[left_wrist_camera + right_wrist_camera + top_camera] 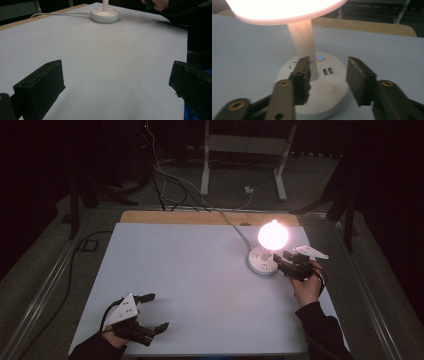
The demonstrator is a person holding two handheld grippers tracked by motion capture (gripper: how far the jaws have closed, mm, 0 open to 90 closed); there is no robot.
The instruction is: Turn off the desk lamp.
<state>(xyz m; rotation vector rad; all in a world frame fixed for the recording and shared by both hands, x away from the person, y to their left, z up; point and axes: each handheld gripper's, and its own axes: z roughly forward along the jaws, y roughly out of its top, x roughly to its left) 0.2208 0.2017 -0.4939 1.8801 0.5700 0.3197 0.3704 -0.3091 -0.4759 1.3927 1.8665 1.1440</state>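
Note:
A small white lamp stands lit at the table's right side, its glowing round shade (273, 235) above a round white base (262, 261). In the right gripper view the base (329, 97) shows a blue light, two USB slots and a round button, with the stem (303, 42) rising to the bright shade (284, 10). My right gripper (281, 258) is open, its jaws just over the near edge of the base (327, 80). My left gripper (154, 312) rests open near the table's front left corner with nothing between its jaws (115, 82). The lamp base (105, 15) sits far ahead of it.
A white cord (234, 226) runs from the lamp base off the back edge of the grey-white table (200, 285). A wooden strip (165, 217) lines the far edge. Cables and a stand's legs (240, 165) lie on the dark floor beyond.

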